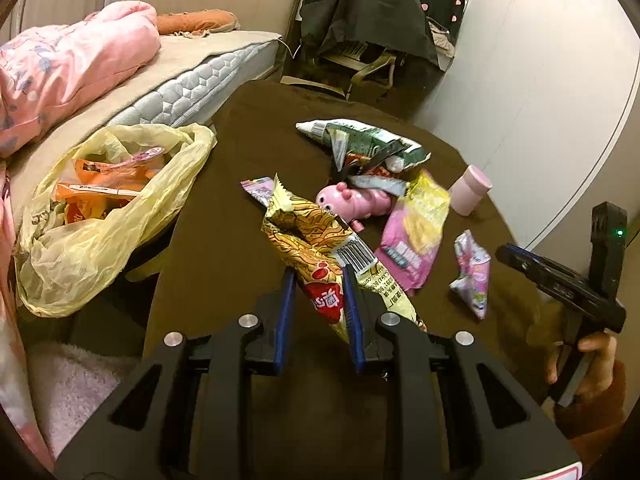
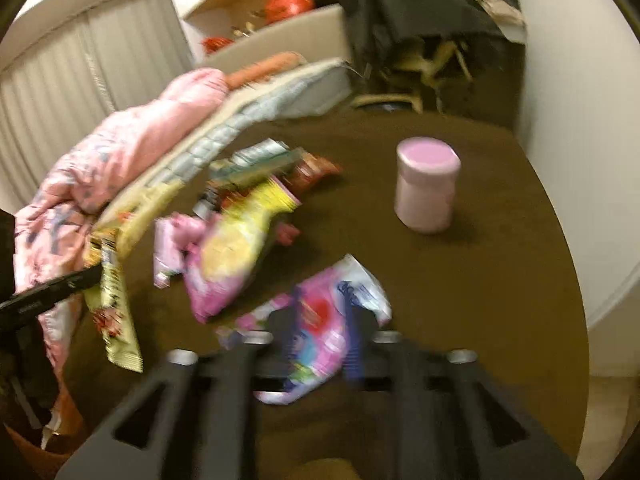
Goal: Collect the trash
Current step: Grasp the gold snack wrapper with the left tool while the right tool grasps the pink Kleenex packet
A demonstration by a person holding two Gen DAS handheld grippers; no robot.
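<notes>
My left gripper [image 1: 319, 280] is shut on a yellow noodle wrapper [image 1: 316, 240] and holds it above the brown table [image 1: 224, 216]; the wrapper also shows in the right wrist view [image 2: 116, 304]. A yellow trash bag [image 1: 100, 208] with orange wrappers inside hangs open at the table's left edge. My right gripper [image 2: 324, 320] straddles a small pink and white wrapper [image 2: 320, 320]; the view is blurred, so its grip is unclear. In the left wrist view that wrapper [image 1: 474, 272] lies on the table, left of the right gripper's body. A pink and yellow packet [image 1: 416, 236] and a green and white packet [image 1: 368, 142] lie in the pile.
A pink pig toy [image 1: 352, 200] lies in the pile. A pink jar [image 2: 426, 184] stands at the table's right. A bed with a pink quilt [image 1: 68, 68] is on the left, a white wall [image 1: 540, 80] on the right, and a draped chair [image 1: 360, 20] behind.
</notes>
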